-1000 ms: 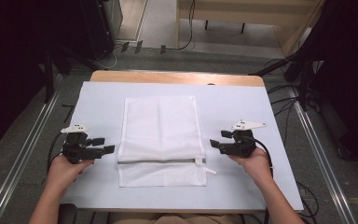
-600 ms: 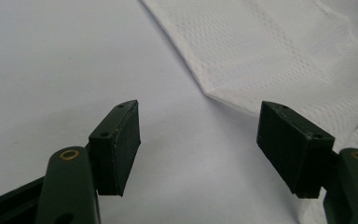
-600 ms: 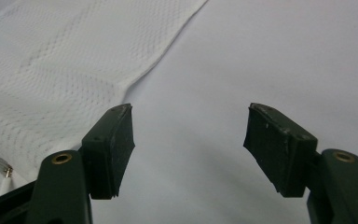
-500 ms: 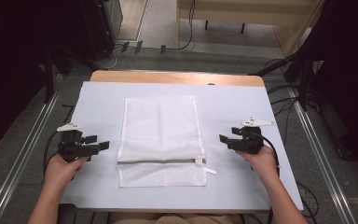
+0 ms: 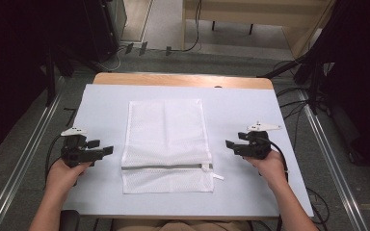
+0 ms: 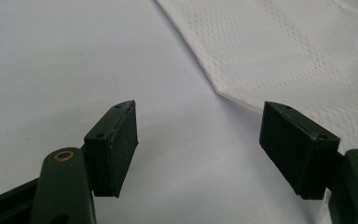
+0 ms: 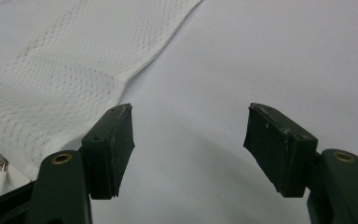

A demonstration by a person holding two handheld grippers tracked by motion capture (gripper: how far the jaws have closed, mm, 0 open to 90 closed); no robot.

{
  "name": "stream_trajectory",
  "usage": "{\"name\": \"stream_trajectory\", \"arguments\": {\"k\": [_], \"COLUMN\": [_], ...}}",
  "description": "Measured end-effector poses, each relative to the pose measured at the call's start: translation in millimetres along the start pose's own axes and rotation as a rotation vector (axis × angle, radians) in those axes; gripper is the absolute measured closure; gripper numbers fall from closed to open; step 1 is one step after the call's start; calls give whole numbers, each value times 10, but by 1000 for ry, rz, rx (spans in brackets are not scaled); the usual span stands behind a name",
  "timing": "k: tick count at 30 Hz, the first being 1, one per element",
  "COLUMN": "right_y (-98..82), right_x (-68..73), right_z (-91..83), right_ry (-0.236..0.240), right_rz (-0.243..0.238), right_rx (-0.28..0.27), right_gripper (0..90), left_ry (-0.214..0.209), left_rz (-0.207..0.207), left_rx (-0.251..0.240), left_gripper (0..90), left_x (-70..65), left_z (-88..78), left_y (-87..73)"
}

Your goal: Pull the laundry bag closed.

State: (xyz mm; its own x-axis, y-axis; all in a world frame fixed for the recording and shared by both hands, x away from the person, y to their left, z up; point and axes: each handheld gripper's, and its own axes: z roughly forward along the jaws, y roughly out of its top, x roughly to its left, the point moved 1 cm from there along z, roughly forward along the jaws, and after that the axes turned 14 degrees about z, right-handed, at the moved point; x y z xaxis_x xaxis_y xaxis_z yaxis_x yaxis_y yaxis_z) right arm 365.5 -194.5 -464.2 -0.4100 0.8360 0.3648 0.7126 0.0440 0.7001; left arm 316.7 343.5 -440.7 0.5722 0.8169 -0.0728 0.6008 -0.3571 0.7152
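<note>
A dim room with dark equipment and cables surrounds a table (image 5: 173, 80) whose wooden far edge shows beyond a pale sheet (image 5: 250, 115) covering the top.

In the middle of the sheet lies a white mesh bag (image 5: 166, 144), flat and rectangular, its long sides running from near to far. A grey zip (image 5: 166, 167) crosses it close to the near end, with a small white pull tab (image 5: 218, 176) sticking out past the right edge.

A person's forearms come in from the near side. The left gripper (image 5: 107, 150) rests on the sheet just left of the bag, pointing toward it; its jaws have just been opening and now stand wide with nothing between them. In the left gripper view the bag's edge (image 6: 223, 91) lies just beyond the pads, not touching them. The right gripper (image 5: 228, 143) sits a little right of the bag, also pointing inward, jaws wide and empty. In the right gripper view the bag's hemmed edge (image 7: 121, 88) runs just left of the gap, apart from the pads.

The bag looks very light, thin and limp, so it would likely sag and fold when lifted and may slide on the smooth sheet. The hemmed side edges, or the firmer strip along the zip, seem the best places to pinch. Taking both sides at once should keep it spread.
</note>
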Motion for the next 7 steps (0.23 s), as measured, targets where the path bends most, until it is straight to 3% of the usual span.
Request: {"name": "stream_trajectory", "arguments": {"k": [7], "right_y": [-3], "right_x": [-3], "right_z": [10], "right_ry": [-3], "right_rz": [-7], "right_rx": [5], "right_gripper": [331], "left_ry": [3], "left_rz": [3], "left_rx": [8], "left_gripper": [271], "left_x": [1], "left_z": [17], "left_y": [-6]}}
